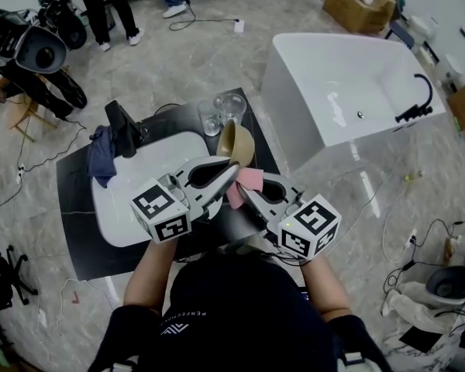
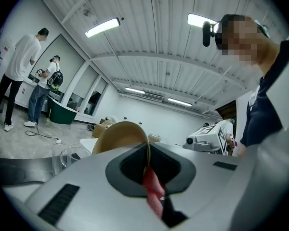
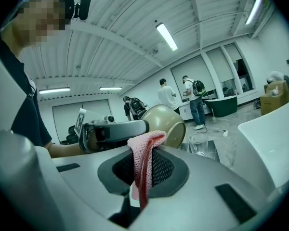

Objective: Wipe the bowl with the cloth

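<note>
A tan bowl [image 1: 237, 142] is held tilted on its side above the dark counter, with my left gripper [image 1: 232, 170] shut on its rim. In the left gripper view the rim [image 2: 147, 153] runs down between the closed jaws and the bowl's body [image 2: 118, 136] rises beyond them. A pink cloth [image 1: 249, 180] is pinched in my right gripper [image 1: 241, 191], just below the bowl and close to the left jaws. In the right gripper view the cloth [image 3: 143, 160] stands folded out of the shut jaws, with the bowl [image 3: 167, 122] just beyond it.
Two clear glasses [image 1: 222, 111] stand at the counter's far edge. A white basin [image 1: 132, 188] lies left, with a blue rag [image 1: 101, 155] and a black faucet [image 1: 125, 128] by it. A white bathtub [image 1: 349, 91] stands to the right. People stand at the back [image 1: 108, 6].
</note>
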